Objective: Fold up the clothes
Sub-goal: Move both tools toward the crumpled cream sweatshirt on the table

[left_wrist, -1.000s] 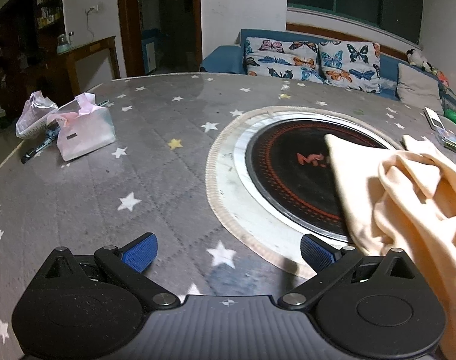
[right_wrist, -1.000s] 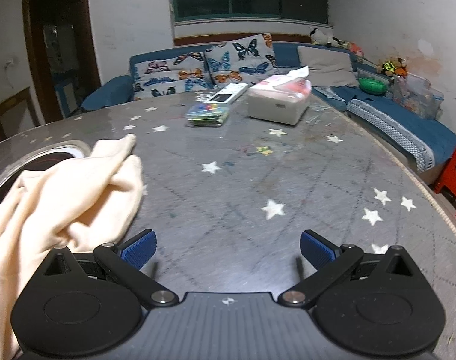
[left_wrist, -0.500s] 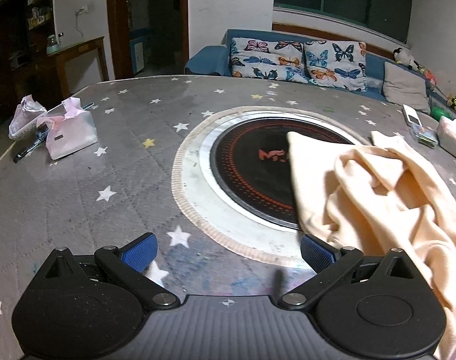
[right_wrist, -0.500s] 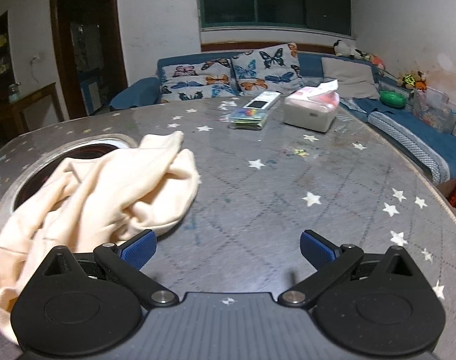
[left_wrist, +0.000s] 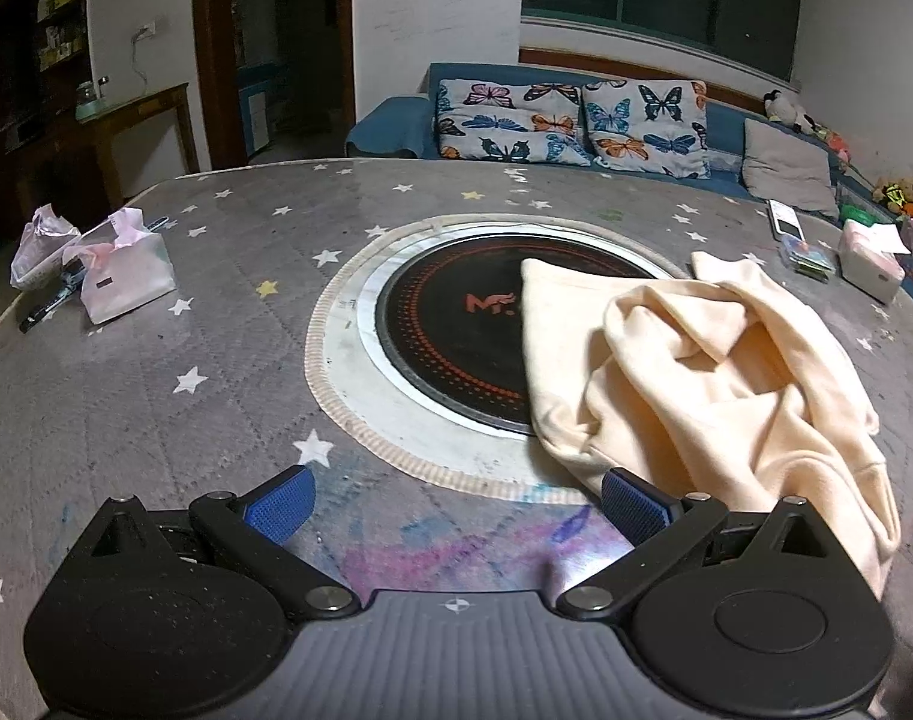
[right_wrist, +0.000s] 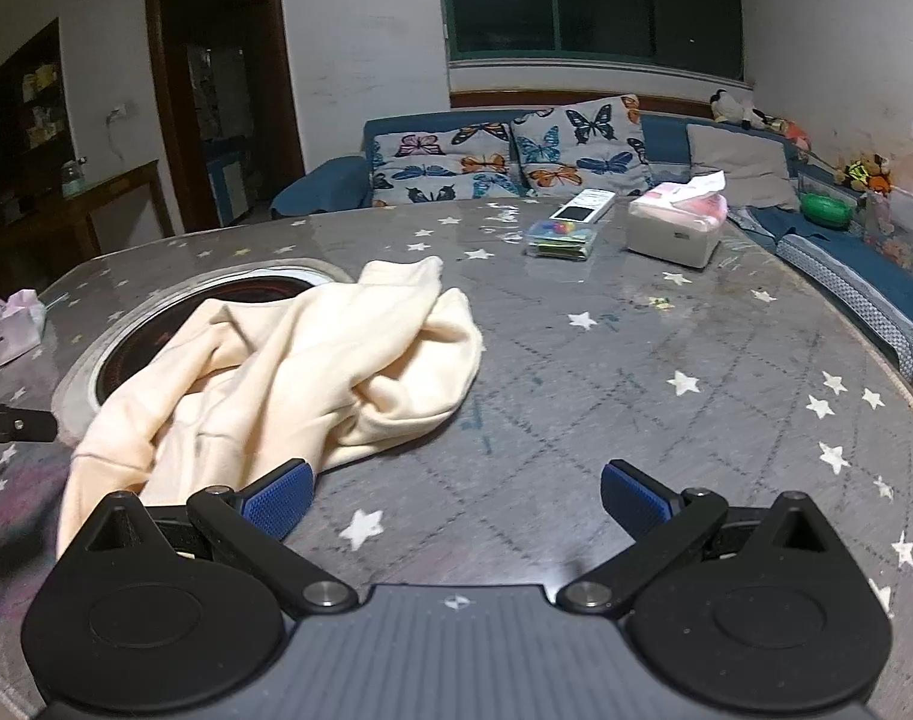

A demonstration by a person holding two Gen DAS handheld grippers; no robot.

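Note:
A crumpled cream garment lies in a heap on the grey star-print table, partly over the round black hob. The same cream garment fills the left half of the right wrist view. My left gripper is open above the table's near edge, its right pad just short of the cloth's hem. To the garment's right, my right gripper is open too, and its left pad sits at the cloth's near edge. Nothing is held between either pair of fingers.
A pink tissue pack and a plastic bag sit at the table's left. A tissue box, a remote and a small colourful packet lie at the far right. A blue sofa stands behind the table.
Both grippers have drawn back toward the table's near edge, so more of the garment and hob shows. Both stay open. The garment has not moved.

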